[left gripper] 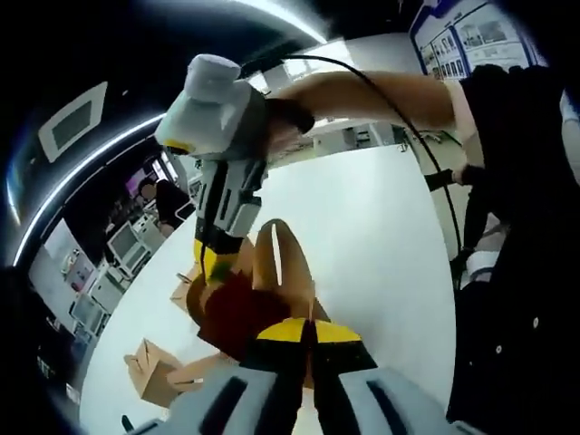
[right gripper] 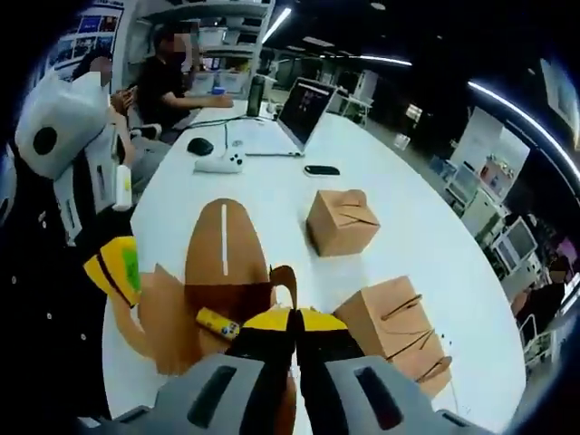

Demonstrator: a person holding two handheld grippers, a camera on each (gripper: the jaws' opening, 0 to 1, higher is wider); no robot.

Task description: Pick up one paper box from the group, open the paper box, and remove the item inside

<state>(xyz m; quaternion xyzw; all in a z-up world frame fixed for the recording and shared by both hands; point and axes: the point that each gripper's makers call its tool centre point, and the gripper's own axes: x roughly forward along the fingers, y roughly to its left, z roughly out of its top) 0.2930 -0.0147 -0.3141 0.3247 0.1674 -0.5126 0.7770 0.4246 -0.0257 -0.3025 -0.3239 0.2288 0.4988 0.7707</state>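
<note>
gripping the opened paper box (right gripper: 217,272) flaps, both grippers' fingers (right gripper: 272,331) clenched, yellow item (right gripper: 217,323) inside.

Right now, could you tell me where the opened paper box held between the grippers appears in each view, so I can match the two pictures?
Left gripper view: the opened paper box sits low at centre, just above this view's own jaws, with the right gripper coming down onto it.
Right gripper view: the box is lower left of centre, flaps spread, a small yellow item inside.
Shared landmark: the white table.
</note>
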